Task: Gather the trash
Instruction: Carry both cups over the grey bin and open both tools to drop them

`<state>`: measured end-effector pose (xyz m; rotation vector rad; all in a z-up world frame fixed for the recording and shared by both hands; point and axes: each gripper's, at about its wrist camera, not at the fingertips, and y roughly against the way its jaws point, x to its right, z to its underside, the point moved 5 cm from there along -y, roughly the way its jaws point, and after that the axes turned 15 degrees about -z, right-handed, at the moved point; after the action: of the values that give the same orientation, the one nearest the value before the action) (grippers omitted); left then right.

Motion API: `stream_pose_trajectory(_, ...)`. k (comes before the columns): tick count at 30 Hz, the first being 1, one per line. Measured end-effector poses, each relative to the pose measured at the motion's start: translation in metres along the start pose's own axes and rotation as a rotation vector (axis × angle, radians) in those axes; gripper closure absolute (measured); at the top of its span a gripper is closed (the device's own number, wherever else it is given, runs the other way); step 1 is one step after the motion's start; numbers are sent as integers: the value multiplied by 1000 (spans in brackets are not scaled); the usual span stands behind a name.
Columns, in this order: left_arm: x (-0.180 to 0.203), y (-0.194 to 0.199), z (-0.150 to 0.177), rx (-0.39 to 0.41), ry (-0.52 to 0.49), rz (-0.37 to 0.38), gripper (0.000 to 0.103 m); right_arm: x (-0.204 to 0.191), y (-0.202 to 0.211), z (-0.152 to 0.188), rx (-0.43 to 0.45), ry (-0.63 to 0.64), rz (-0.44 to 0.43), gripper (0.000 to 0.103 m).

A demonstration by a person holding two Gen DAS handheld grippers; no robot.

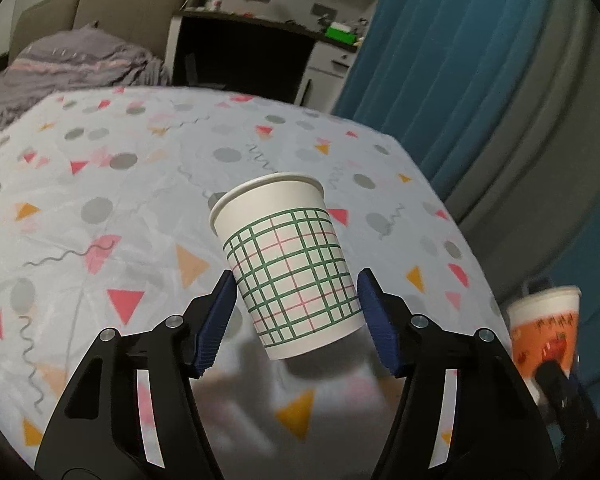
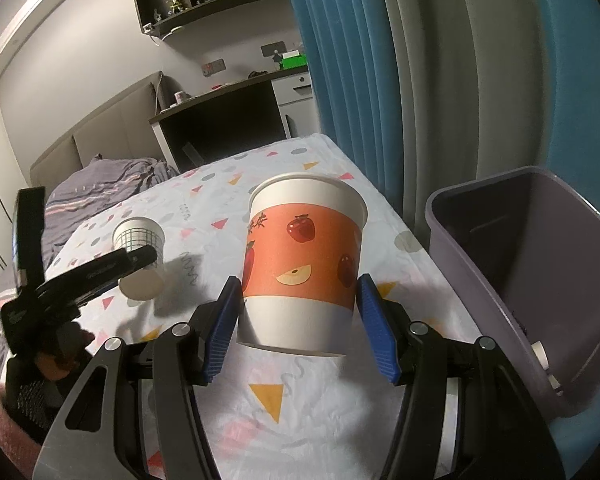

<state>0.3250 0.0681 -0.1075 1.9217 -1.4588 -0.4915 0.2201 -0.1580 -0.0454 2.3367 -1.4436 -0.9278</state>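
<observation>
Two paper cups held above bed: left gripper [image 1: 296, 308] pinches plaid cup [image 1: 288, 268], right gripper [image 2: 298, 312] pinches apple cup [image 2: 304, 264]; bin [image 2: 480, 280] right.

The only writing on show is on the orange apple-print paper cup [image 2: 302, 264], in the middle of the right wrist view: a few dark brush-style characters at the upper left of its orange band, too small and curved away to read. In the left wrist view the same cup [image 1: 545, 330] sits blurred at the lower right edge, its dark marks illegible. No brand, number or sign can be read elsewhere.
</observation>
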Motion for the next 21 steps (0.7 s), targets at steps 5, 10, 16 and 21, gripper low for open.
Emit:
stream_pose_trajectory(5, 14, 44, 9, 66, -65, 34, 42, -1, 17, -2, 22, 8, -17, 45)
stream_pose_trajectory(10, 44, 80, 17, 99, -127, 97, 42, 9, 36, -3, 45, 3, -20, 45)
stream_pose_trajectory(16, 110, 111, 32, 121, -215, 209, 41, 50, 73, -6, 93, -11, 71, 45)
stream_pose_trajectory(21, 174, 118, 48, 113, -273, 313, 41, 102, 98, -5, 114, -44, 180, 45)
